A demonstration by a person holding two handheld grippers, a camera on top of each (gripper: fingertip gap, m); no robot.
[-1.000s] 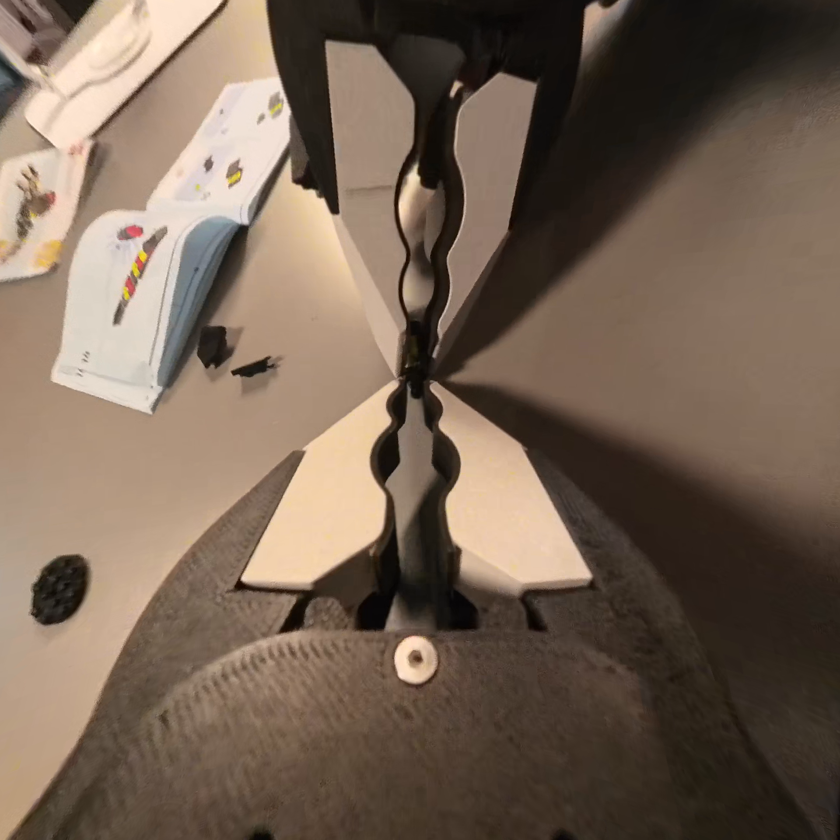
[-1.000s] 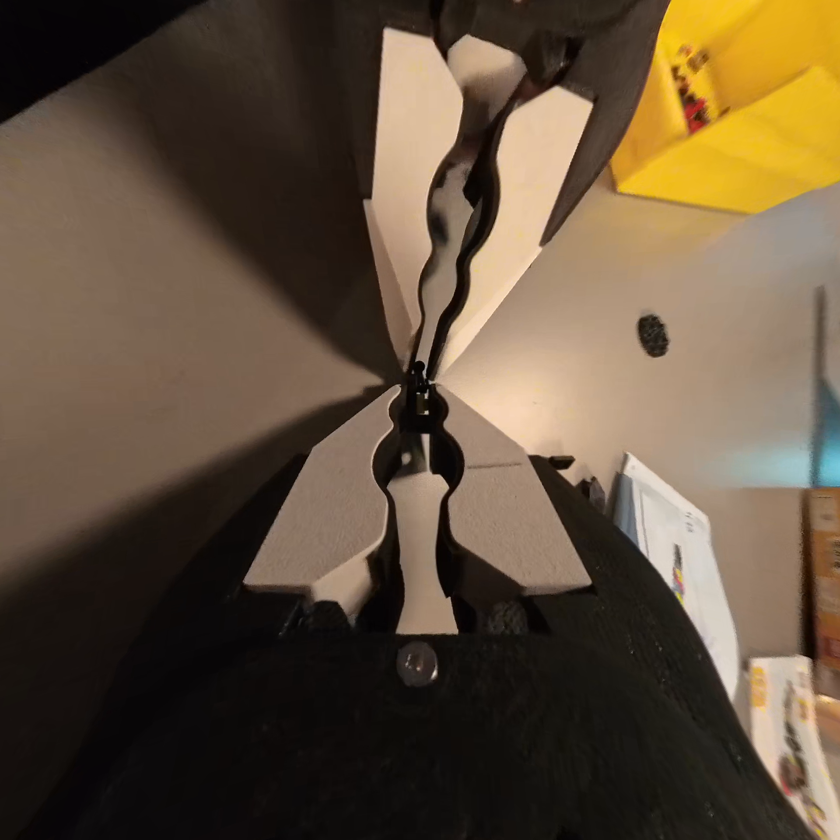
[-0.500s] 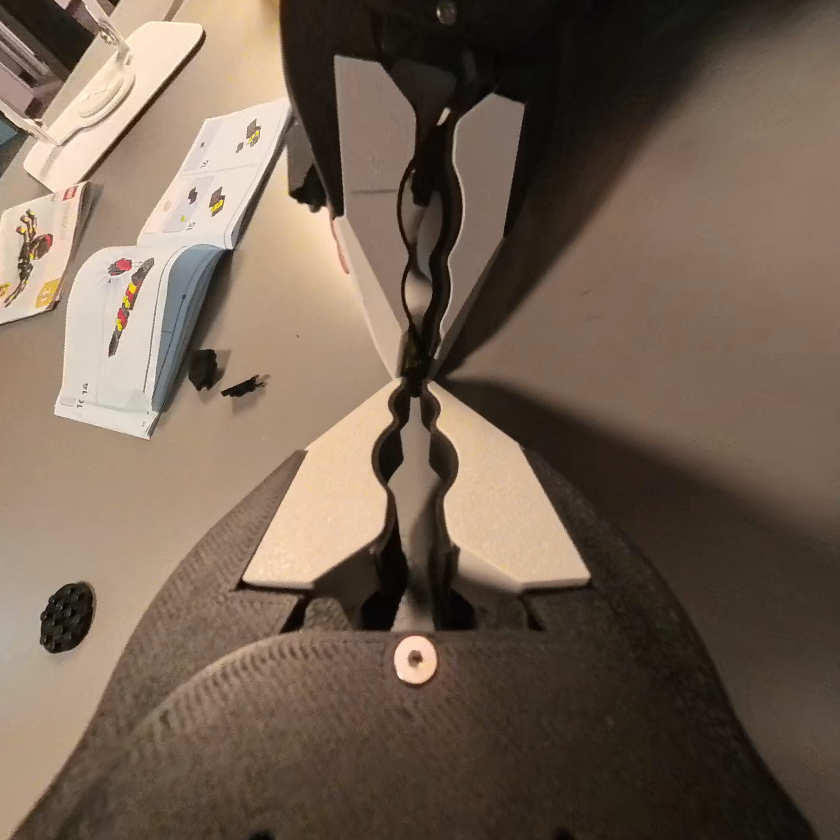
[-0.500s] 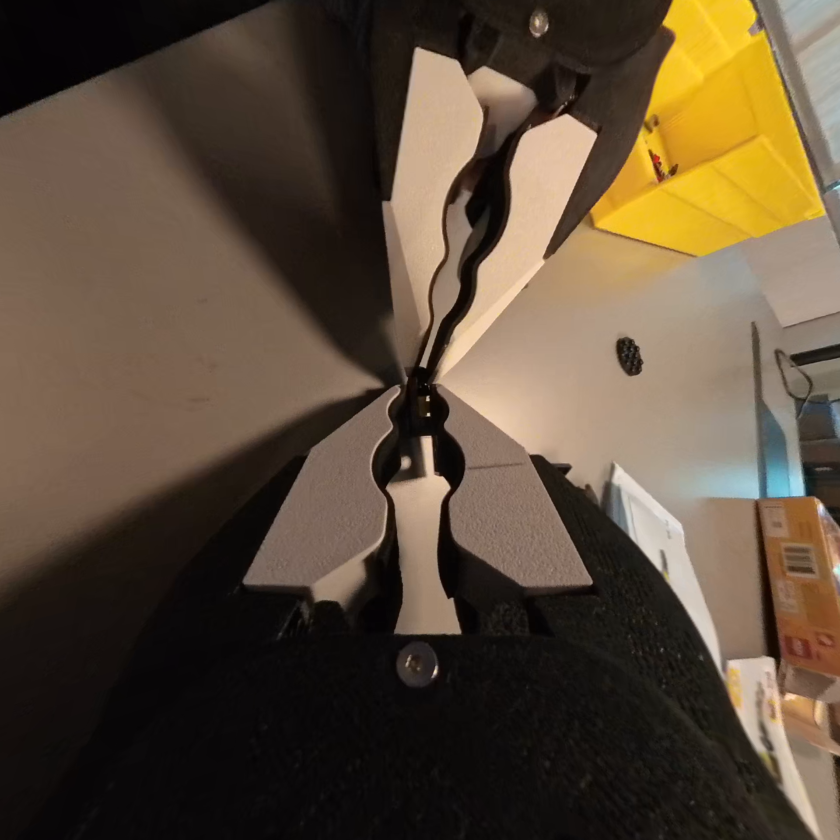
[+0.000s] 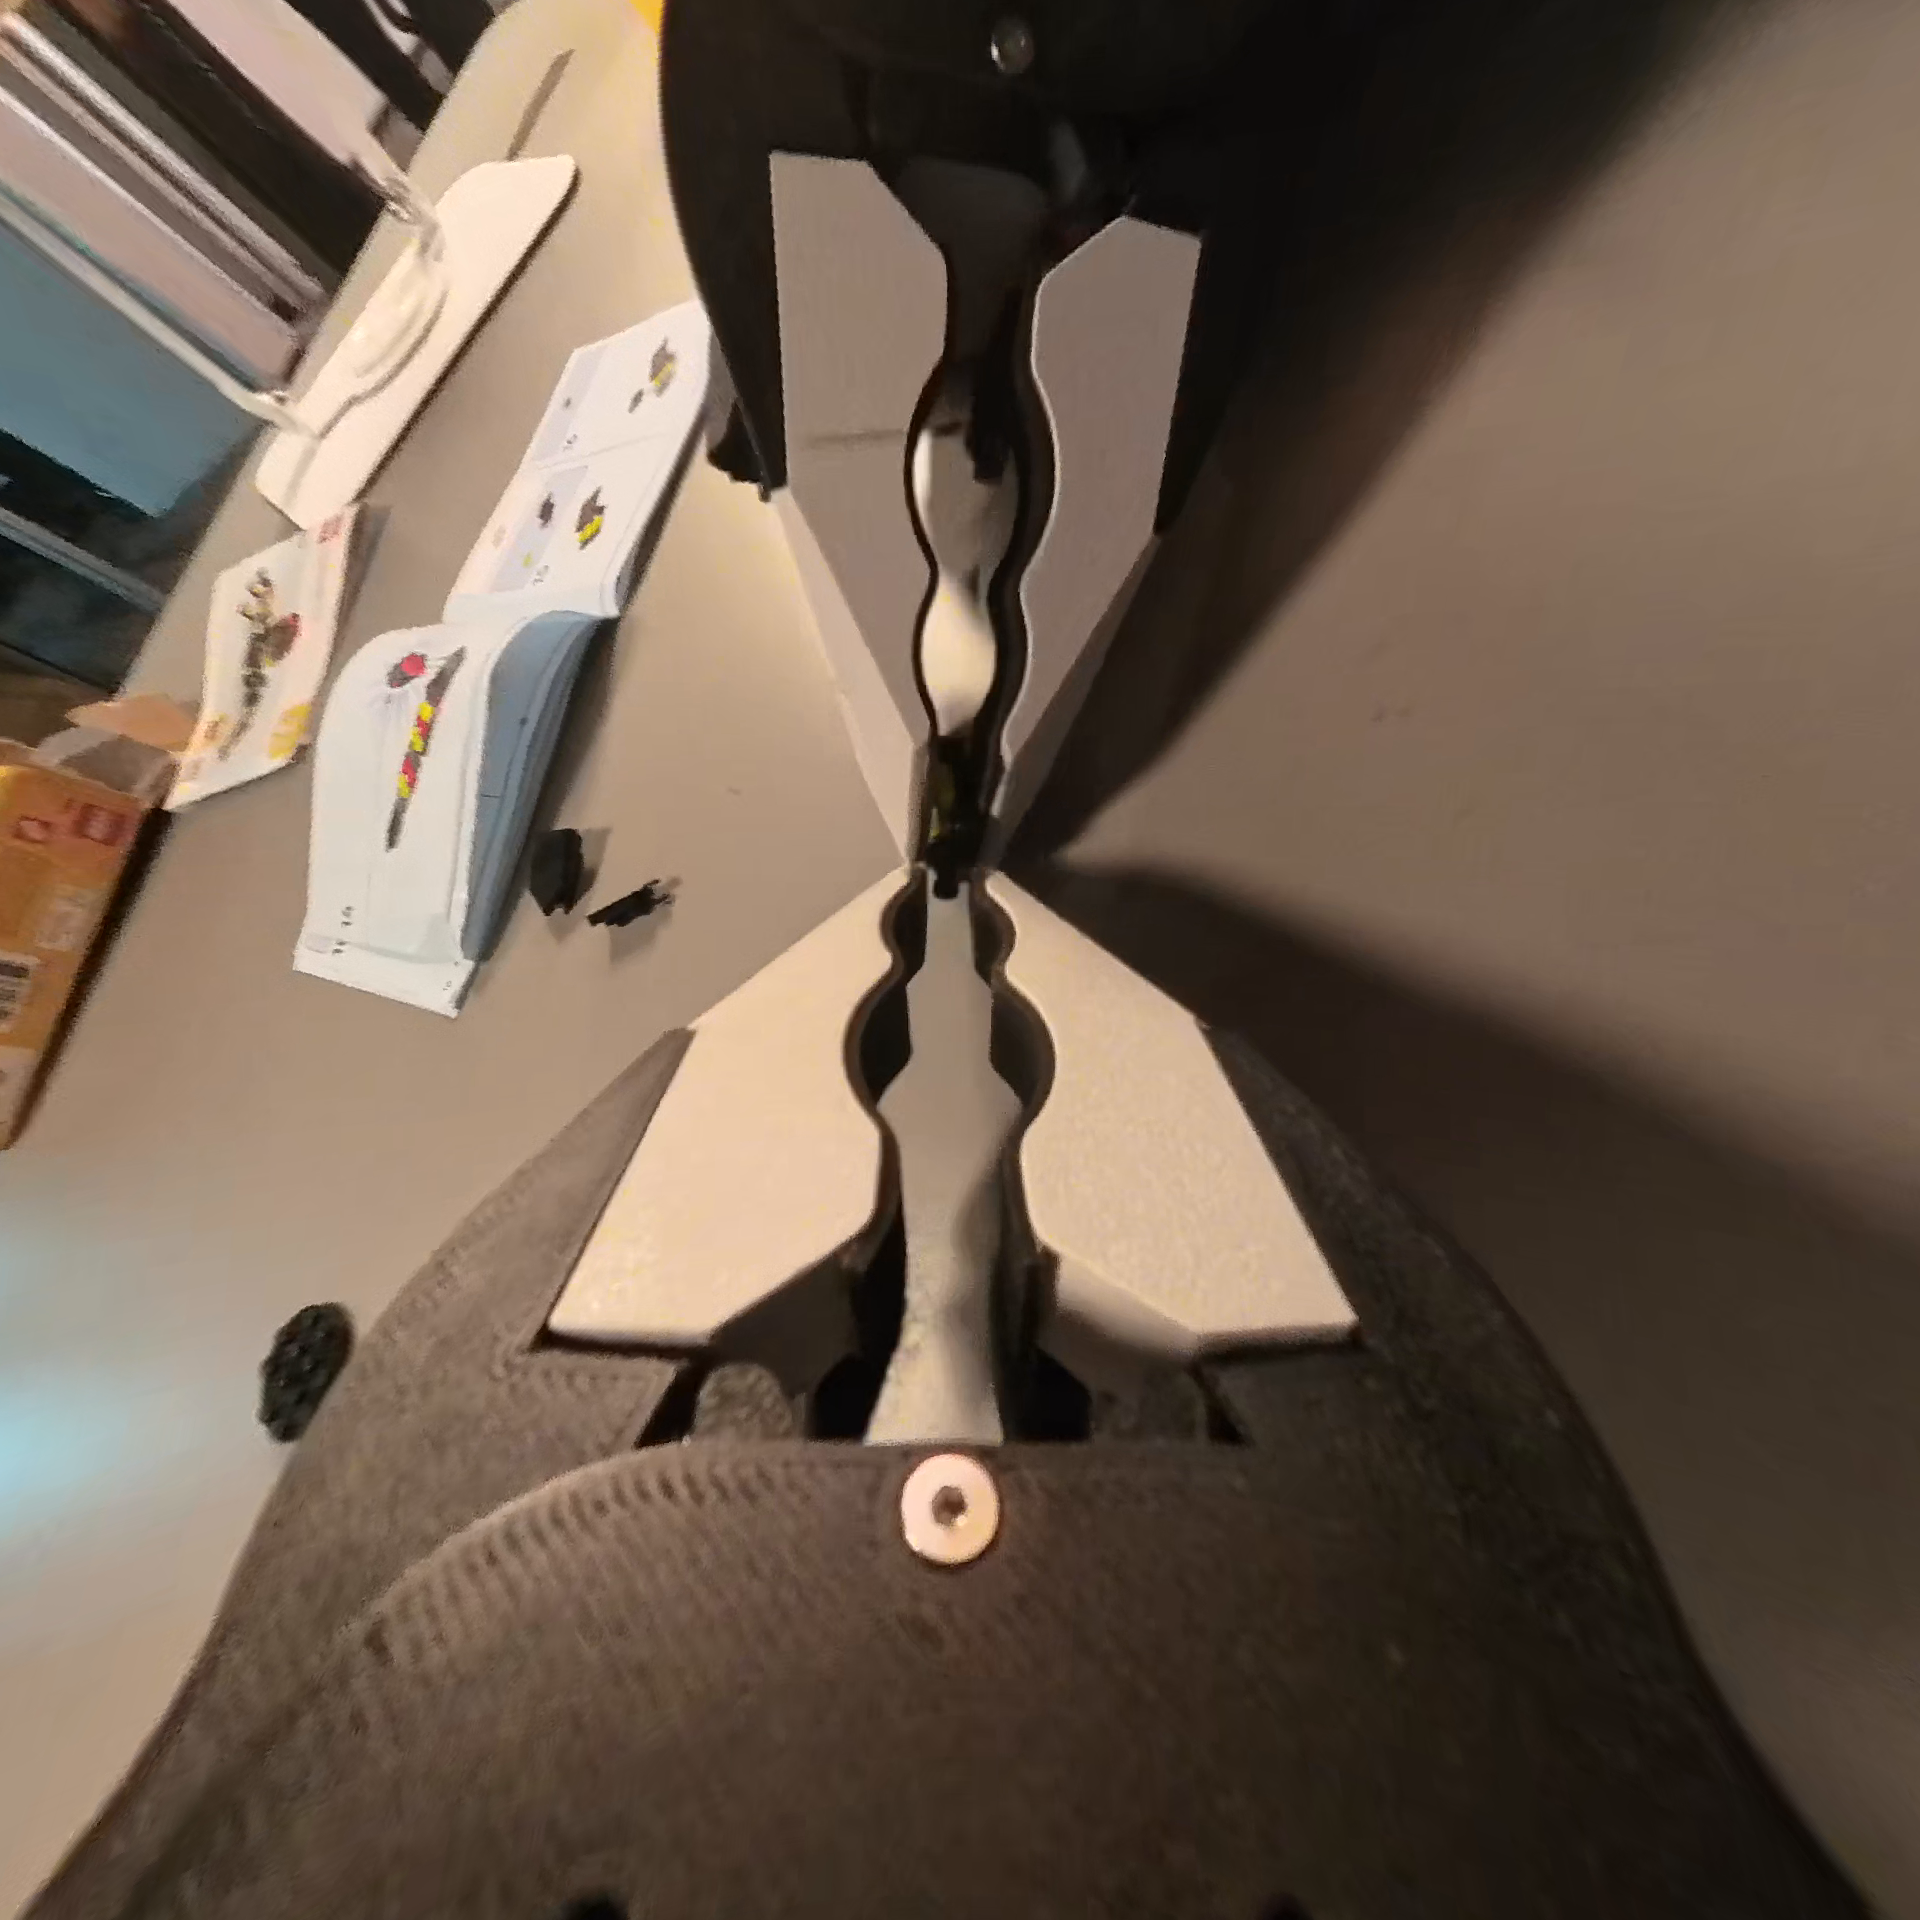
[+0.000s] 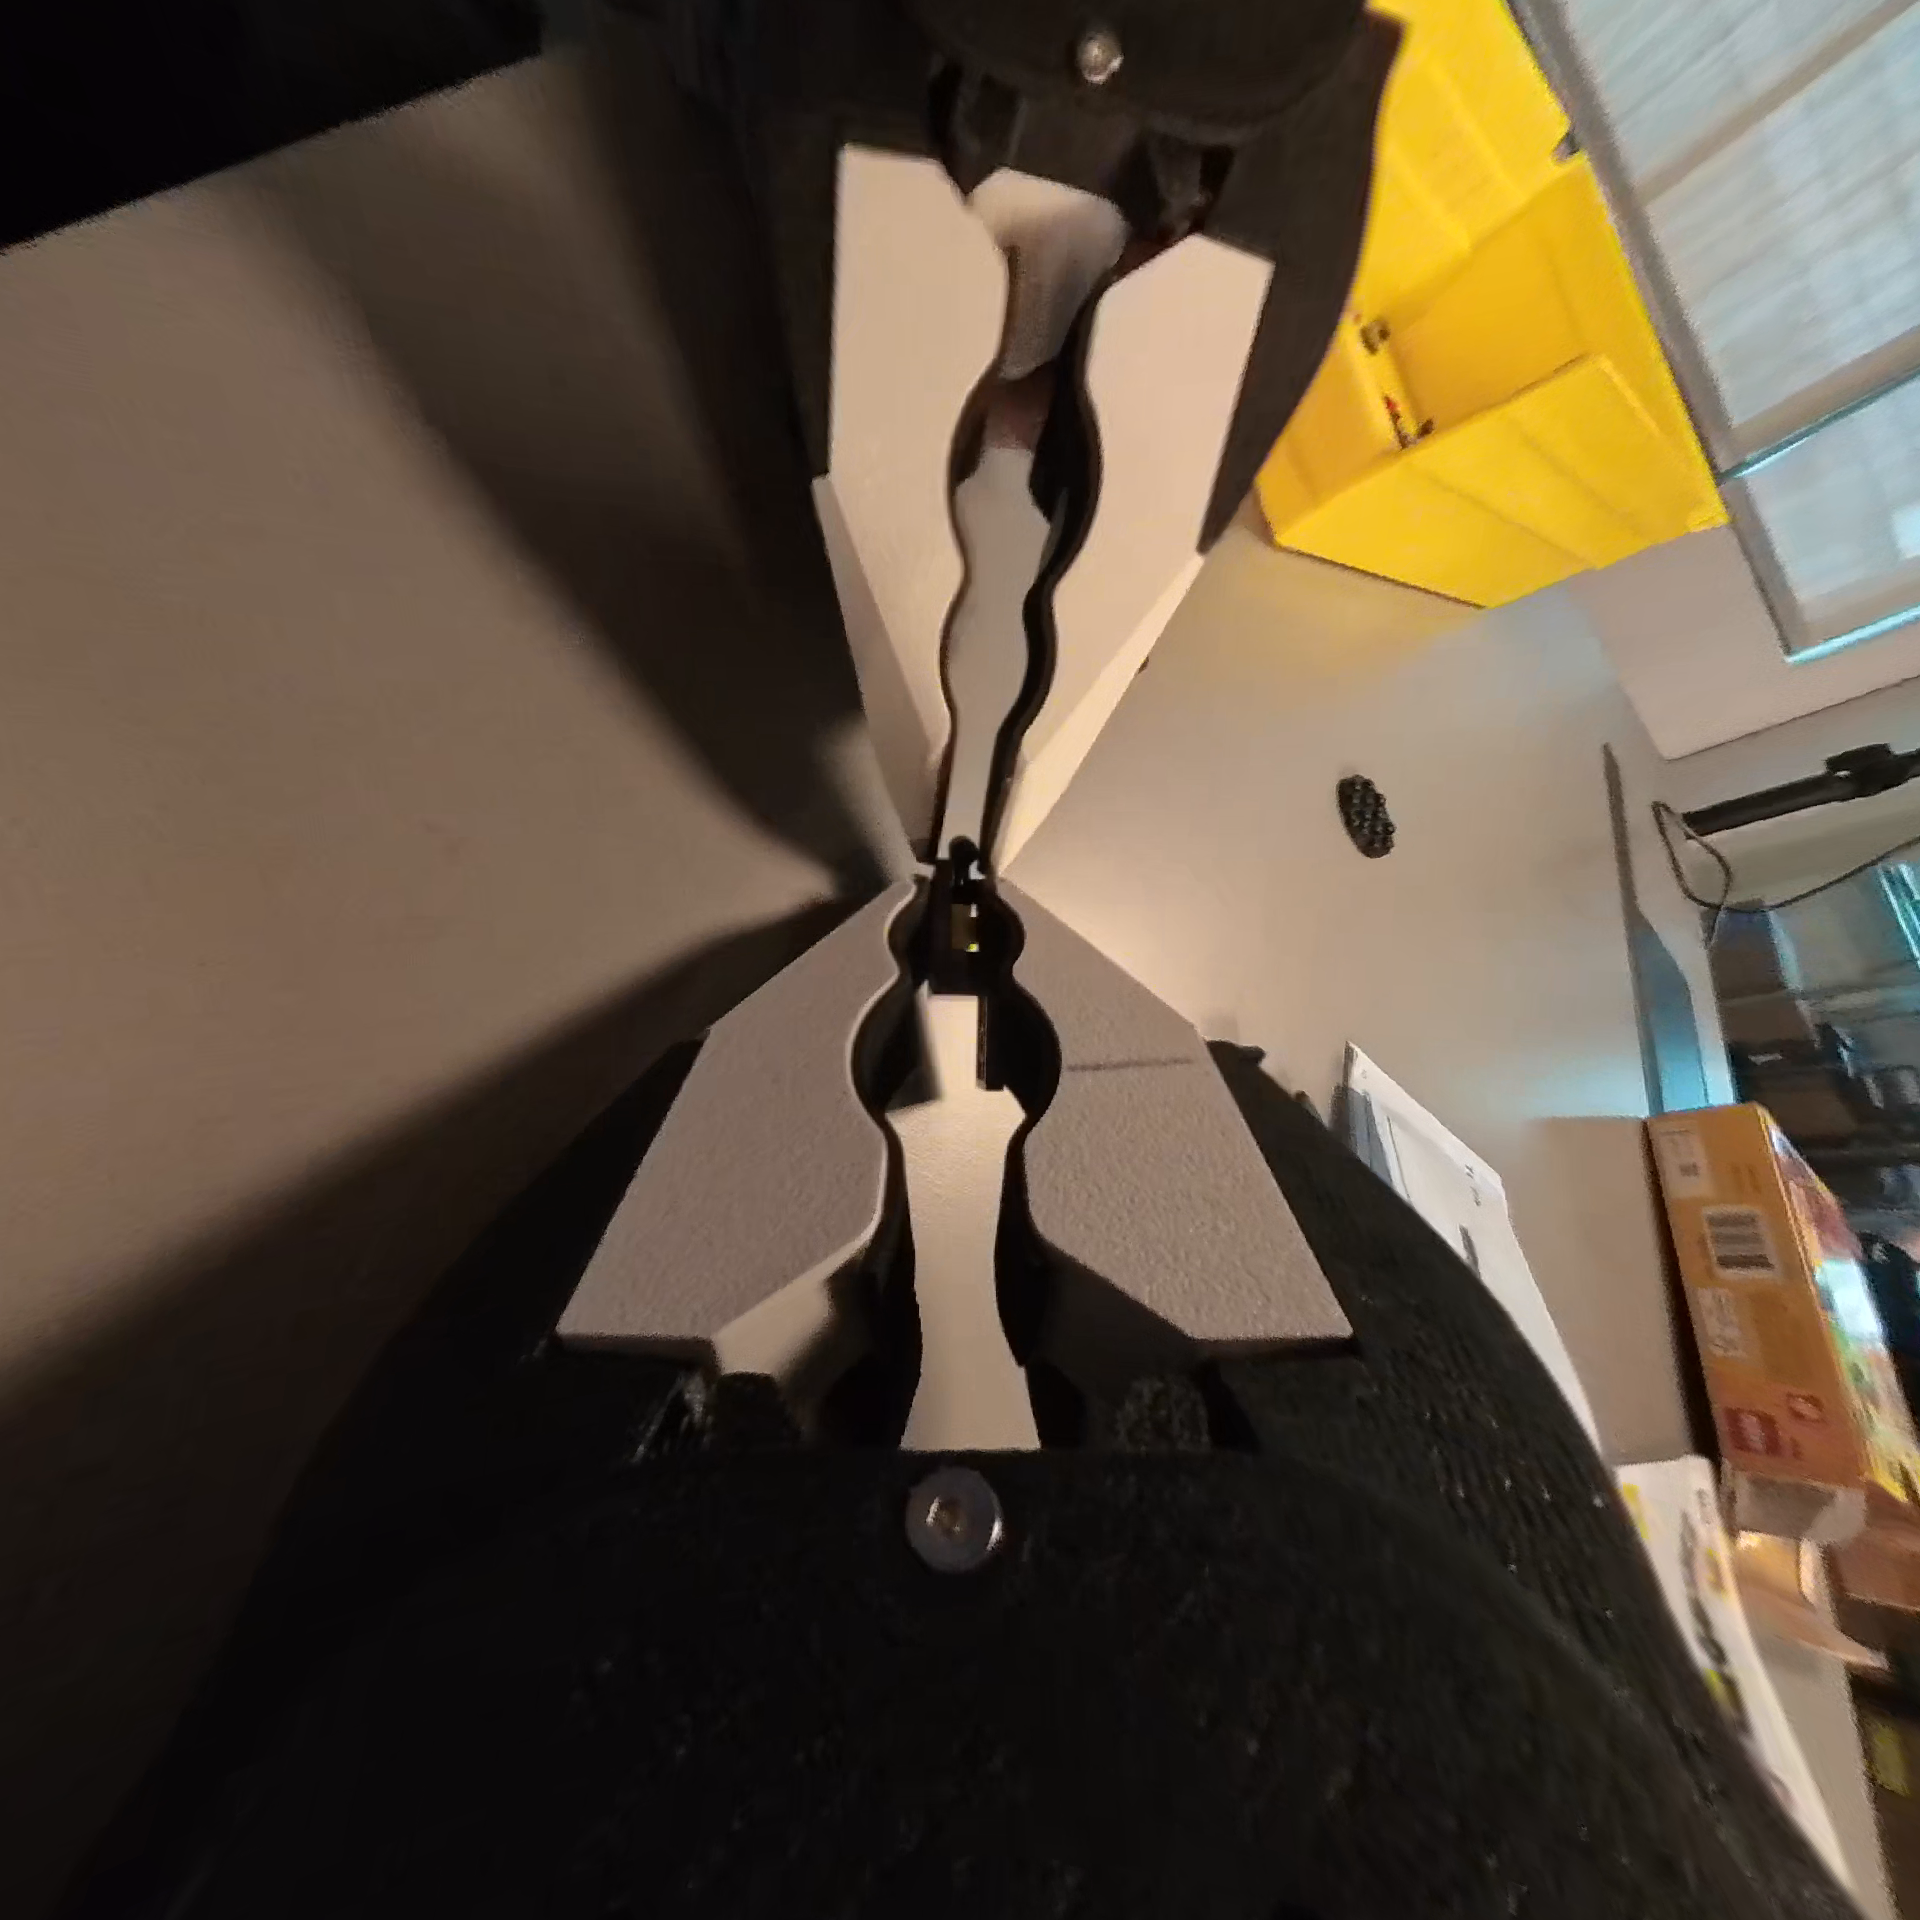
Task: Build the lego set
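Lego piece (image 6: pixel 961 925), small, black with a yellow-green spot, sits pinched where the two grippers meet tip to tip above the grey table (image 5: pixel 1558 520). In the right wrist view it shows clearly, clamped in the right gripper (image 6: pixel 961 883), whose fingers are pressed onto it; the left gripper (image 6: pixel 971 831) comes in from the far side, tips closed on the same piece. In the left wrist view the piece (image 5: pixel 948 821) is only a dark sliver with a fleck of yellow-green between the far gripper's tips, and the left gripper (image 5: pixel 945 883) closes narrowly at its near end.

Only the left view shows an open booklet (image 5: pixel 436 769) at left, two loose black parts (image 5: pixel 597 894) just beside its right edge, a leaflet (image 5: pixel 265 665) and a white stand (image 5: pixel 416 322) farther off. A round black studded part (image 5: pixel 301 1371) lies near left; the right view shows it (image 6: pixel 1366 816) far right. An orange box (image 6: pixel 1756 1299) is clearer in the right view, and only there do yellow bins (image 6: pixel 1475 416) appear far right.
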